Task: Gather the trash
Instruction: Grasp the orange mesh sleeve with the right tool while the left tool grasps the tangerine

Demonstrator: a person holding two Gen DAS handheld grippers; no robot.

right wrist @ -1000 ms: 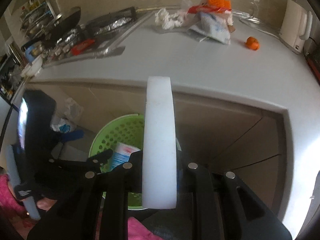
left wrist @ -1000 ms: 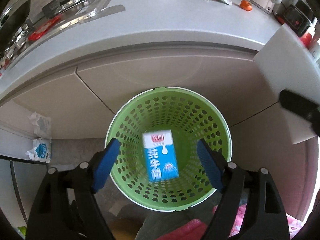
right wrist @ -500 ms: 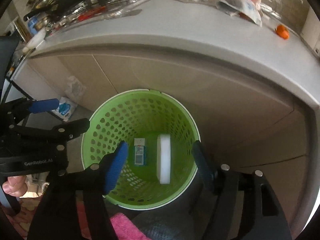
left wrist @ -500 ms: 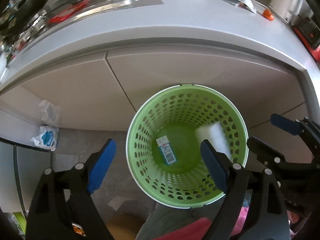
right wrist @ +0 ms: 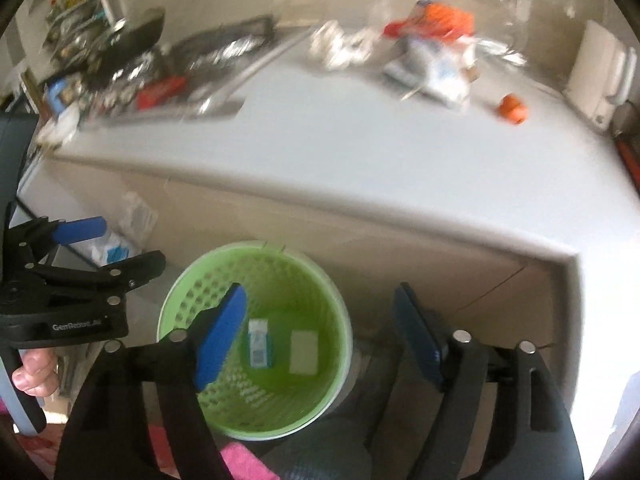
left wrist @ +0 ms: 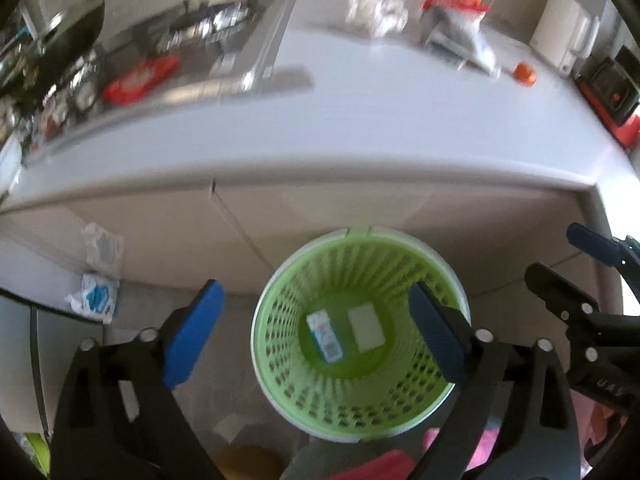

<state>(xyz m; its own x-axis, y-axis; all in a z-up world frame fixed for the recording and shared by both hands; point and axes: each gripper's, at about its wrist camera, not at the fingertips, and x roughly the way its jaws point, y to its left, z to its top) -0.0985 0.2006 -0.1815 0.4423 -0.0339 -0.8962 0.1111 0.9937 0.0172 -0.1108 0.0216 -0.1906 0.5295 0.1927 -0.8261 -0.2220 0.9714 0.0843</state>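
Observation:
A green perforated basket stands on the floor in front of the cabinet. At its bottom lie a small blue-and-white carton and a white flat block, side by side. My left gripper hovers above the basket, its jaws opening, nothing between them. My right gripper hangs over the basket too, jaws opening and empty. On the counter at the back sit crumpled paper, plastic wrappers and an orange scrap.
A grey counter runs across both views, with a stove and pans at the left and a white kettle at the right. Crumpled bags lie on the floor left of the basket. A hand holds the left gripper's handle.
The carton left my left gripper and fell into the basket. The white block left my right gripper and dropped in beside it. Both grippers rose, so more counter shows.

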